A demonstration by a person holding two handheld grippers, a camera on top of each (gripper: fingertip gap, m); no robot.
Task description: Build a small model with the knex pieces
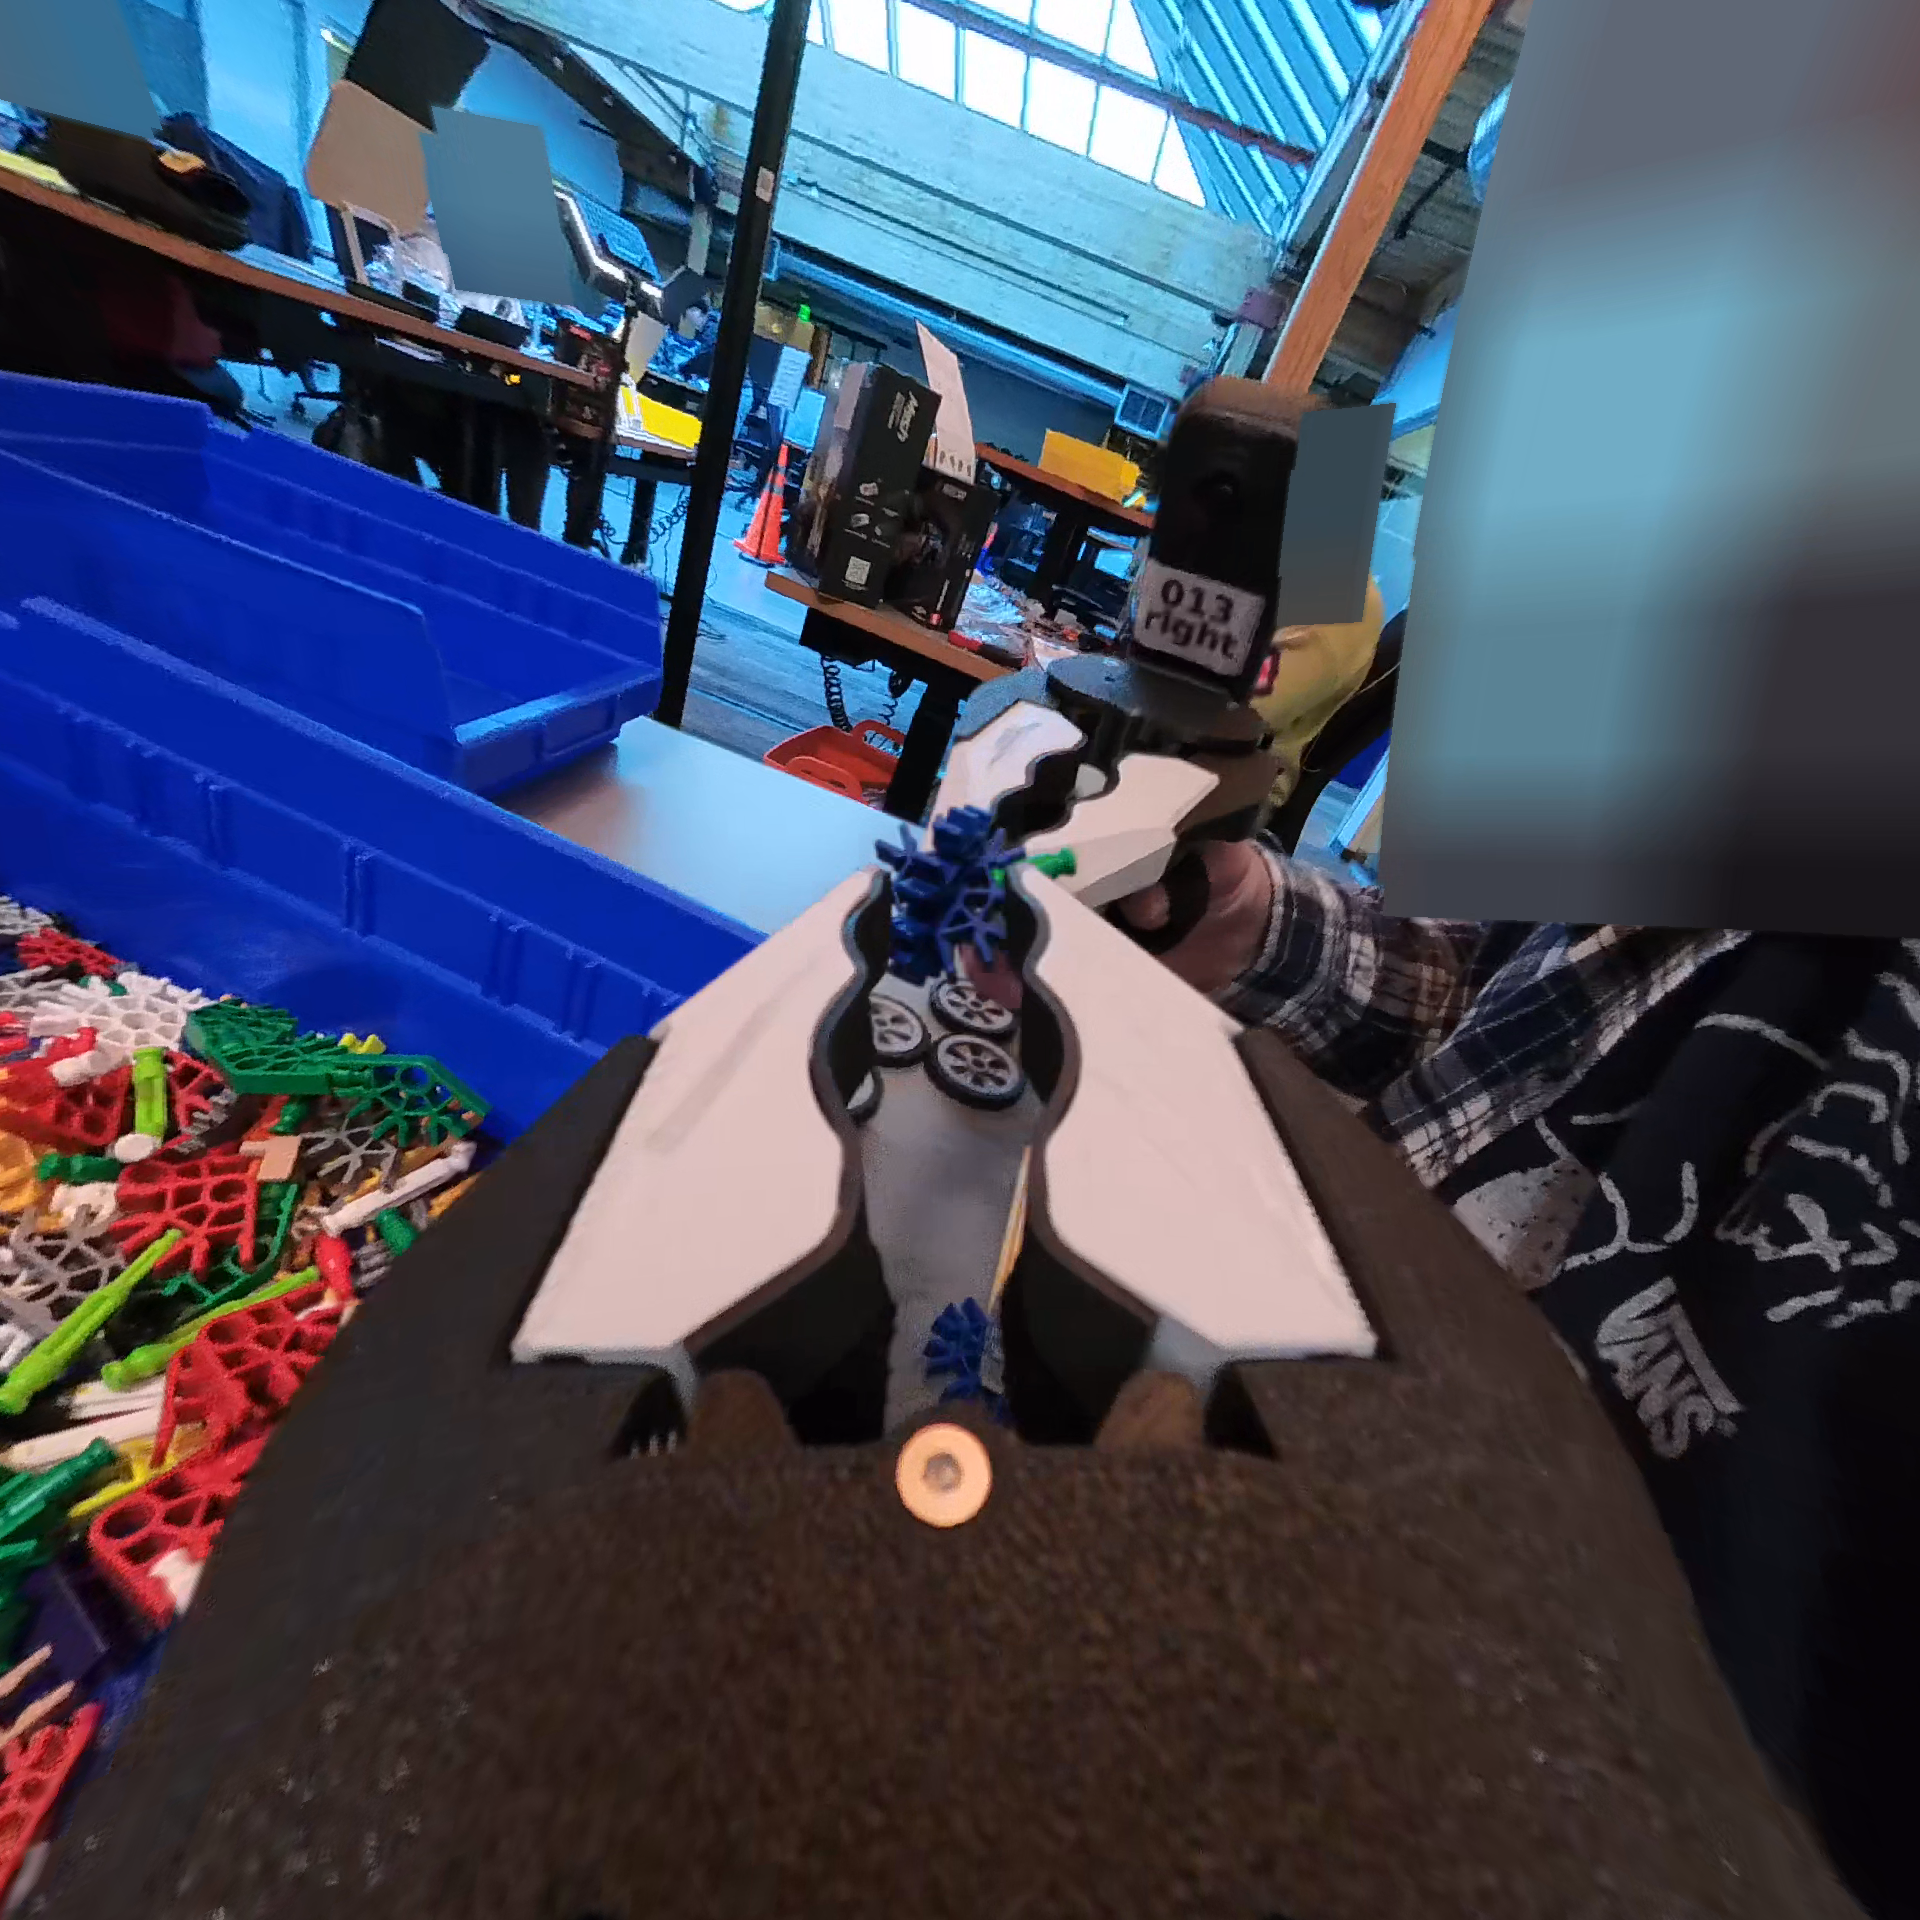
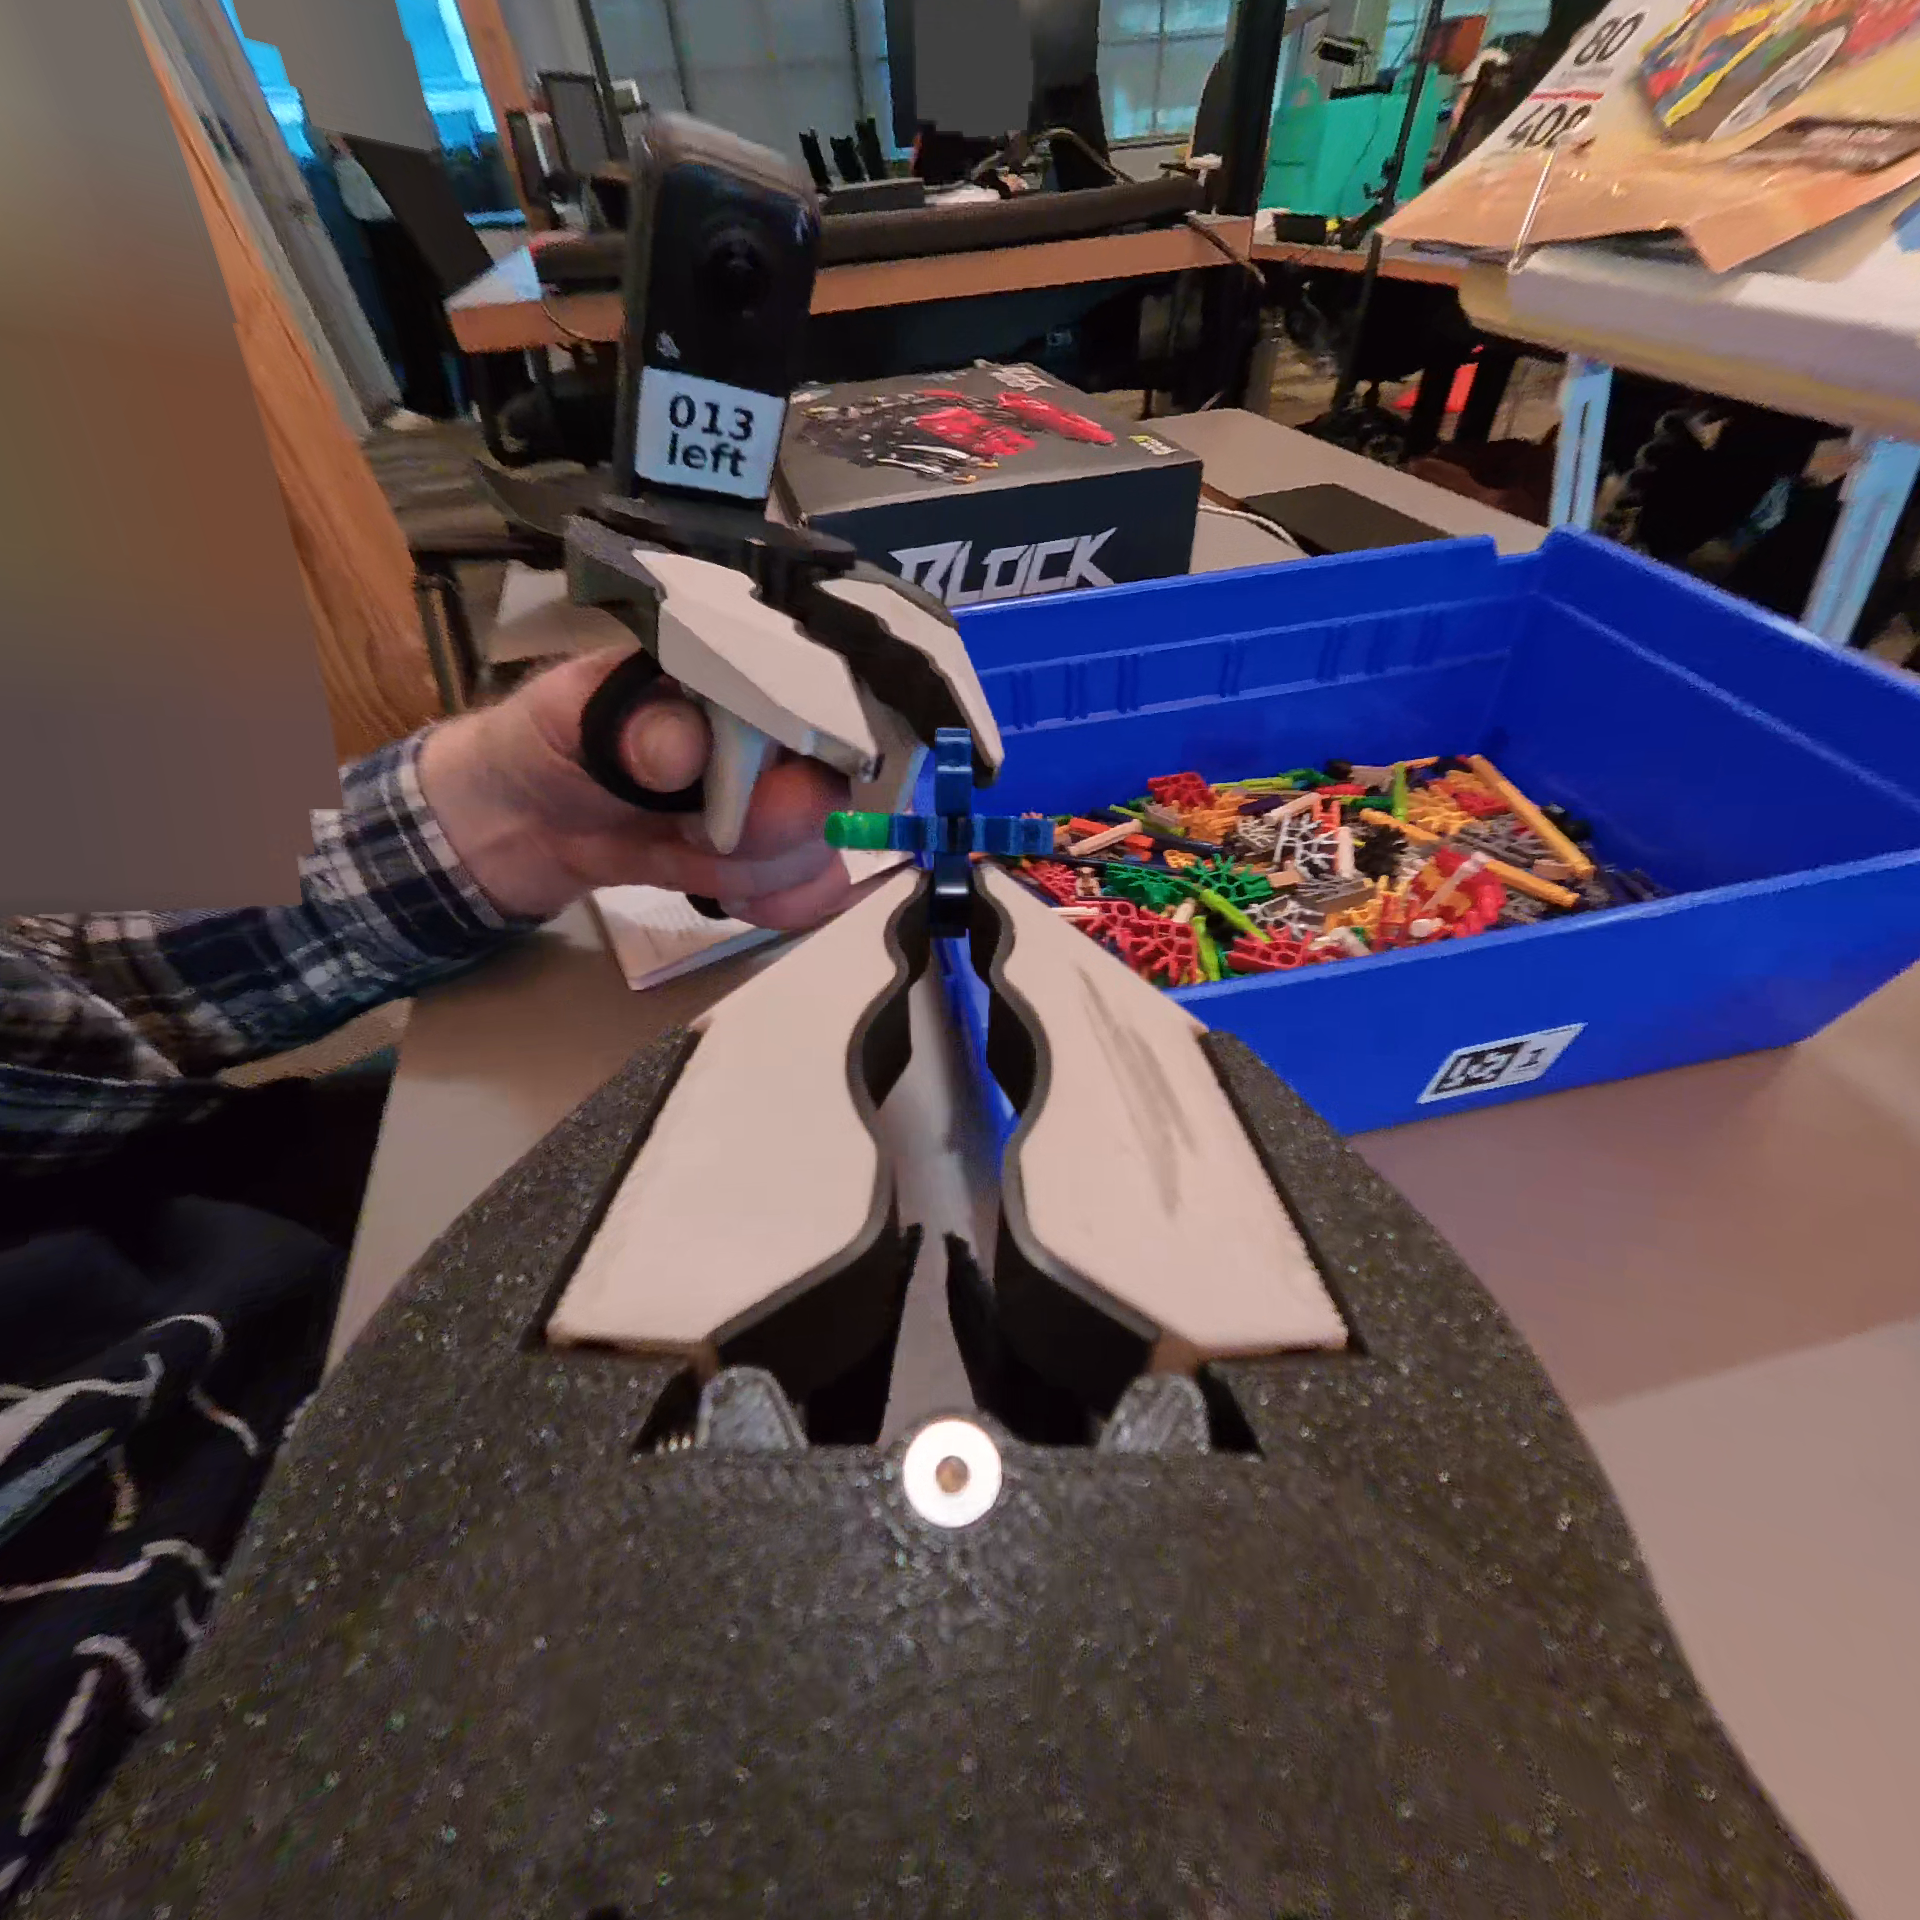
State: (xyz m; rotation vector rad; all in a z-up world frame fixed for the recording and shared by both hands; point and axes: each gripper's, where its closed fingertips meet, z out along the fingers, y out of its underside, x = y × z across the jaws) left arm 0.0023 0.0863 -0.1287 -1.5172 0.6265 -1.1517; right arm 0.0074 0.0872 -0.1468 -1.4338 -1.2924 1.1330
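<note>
While both grippers pinch one small blue plastic snowflake-connector cluster point(image 2: 951, 831) in mid-air just left of the blue plastic bin point(image 2: 1455, 997), left gripper point(image 1: 943, 894) and right gripper point(image 2: 951, 883) jaws closed on it, twisting could pop it loose. Its stubby green rod point(image 2: 857, 829) lies horizontal, pointing away from the bin.

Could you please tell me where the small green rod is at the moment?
The green rod sticks out of the blue connector cluster held between both hand-held grippers' tips, above the table just left of the blue bin in the right wrist view.
</note>
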